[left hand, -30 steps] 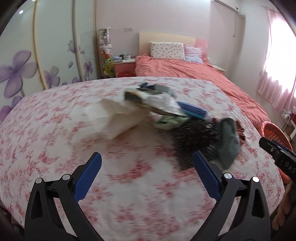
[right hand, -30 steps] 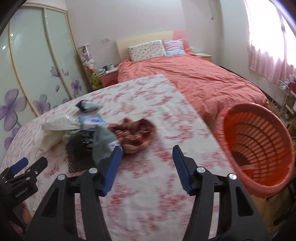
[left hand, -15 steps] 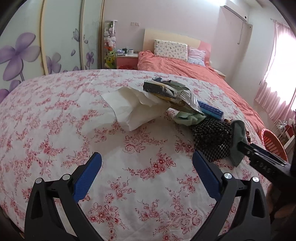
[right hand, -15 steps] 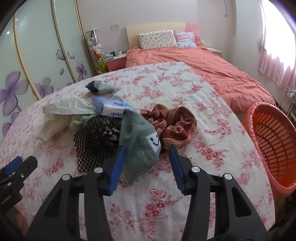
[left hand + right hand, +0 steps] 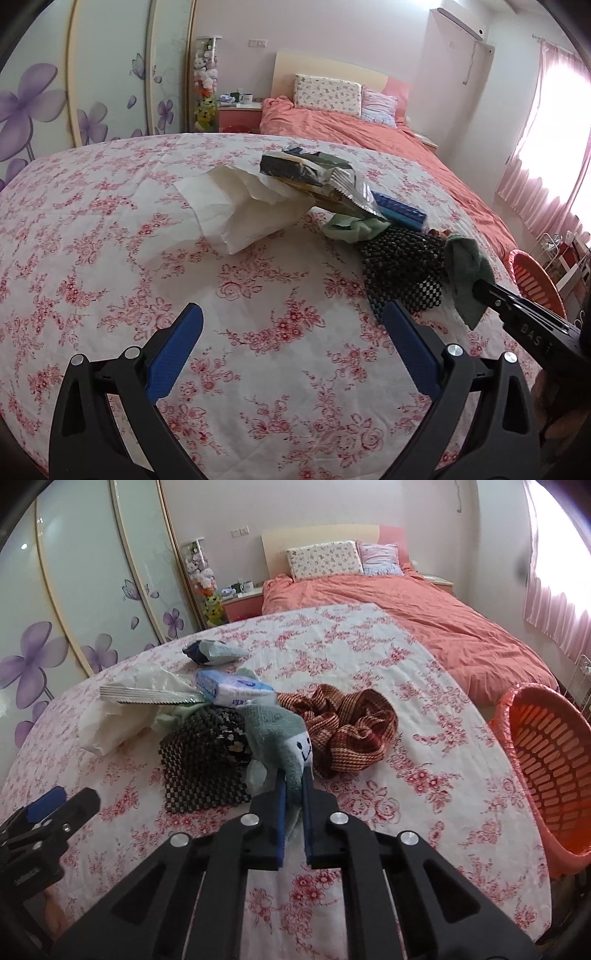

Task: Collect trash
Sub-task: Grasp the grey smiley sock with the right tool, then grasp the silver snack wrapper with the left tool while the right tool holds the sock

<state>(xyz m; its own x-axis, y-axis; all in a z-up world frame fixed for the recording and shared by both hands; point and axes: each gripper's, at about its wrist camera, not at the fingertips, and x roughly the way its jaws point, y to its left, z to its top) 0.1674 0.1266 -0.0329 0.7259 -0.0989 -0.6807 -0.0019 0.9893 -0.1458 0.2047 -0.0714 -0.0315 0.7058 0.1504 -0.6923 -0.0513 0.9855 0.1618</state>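
A pile of items lies on the floral tablecloth (image 5: 110,229). My right gripper (image 5: 293,782) is shut on a grey-green sock with a smiley face (image 5: 284,734); the sock also shows in the left wrist view (image 5: 467,269). Around it lie a black woven mat (image 5: 203,760), a red striped cloth (image 5: 347,723), a blue tissue pack (image 5: 232,690), a silver foil wrapper (image 5: 147,694) and white paper (image 5: 240,206). My left gripper (image 5: 291,332) is open and empty over bare cloth, short of the pile.
An orange plastic basket (image 5: 546,757) stands off the table's right edge. A small dark-and-white wrapper (image 5: 212,651) lies farther back on the table. A bed with a salmon cover (image 5: 424,605), a nightstand and floral wardrobe doors stand behind.
My right gripper has moved in on the pile and closed on the grey-green sock. My left gripper has stayed open and its view has steadied over the cloth.
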